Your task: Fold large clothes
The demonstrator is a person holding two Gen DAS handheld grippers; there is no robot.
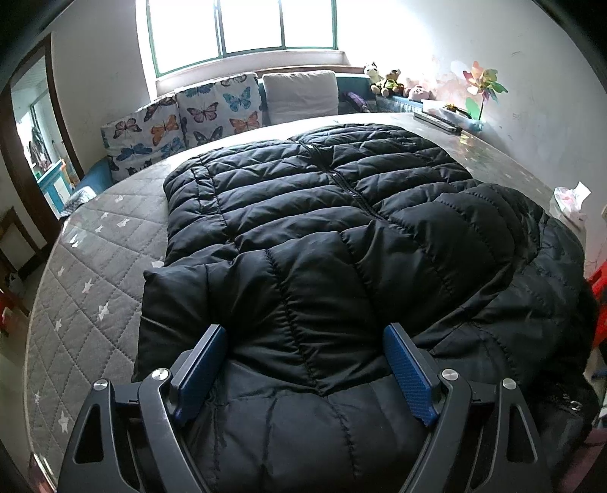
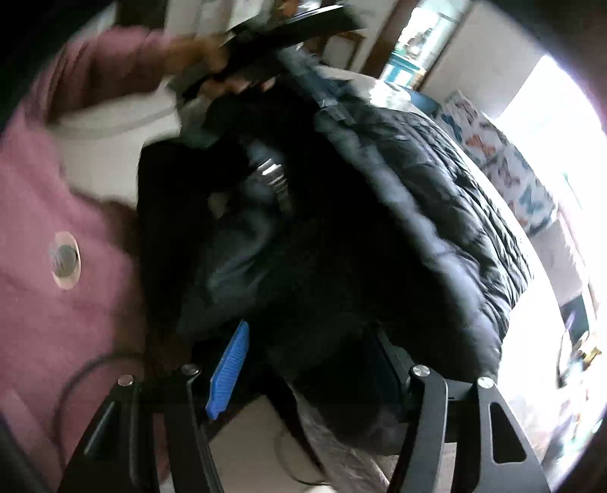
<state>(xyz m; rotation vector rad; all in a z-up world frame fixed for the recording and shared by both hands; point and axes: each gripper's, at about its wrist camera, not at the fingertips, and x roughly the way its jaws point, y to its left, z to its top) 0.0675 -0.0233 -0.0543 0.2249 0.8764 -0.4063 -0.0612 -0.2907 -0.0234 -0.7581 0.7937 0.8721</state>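
The left hand-held gripper sits right over the near end of the jacket, jaws spread wide. The blue pads stand on either side of a puffy fold, but they don't look like they're pressing on it, so I'd call it open with nothing held.

The right hand-held gripper is harder to read because its view is blurry. One blue pad shows clearly, and the other finger is dark and mostly lost against the fabric. A bunched dark part of the jacket sits between the fingers, and I can't tell whether they're actually pinching it or just hanging around it.

The jacket itself is a black quilted puffer lying zipped-up across the bed, which has a grey quilted cover with little white stars. The jacket fills the middle of the bed, and its near end is folded over on itself.

Beyond the jacket's far end are the butterfly cushions and a plain white pillow under the window. Off to the jacket's far right there are some stuffed toys and a pinwheel near the wall.

In the right wrist view, next to the jacket, a person in a pink top holds the other gripper in their hand.
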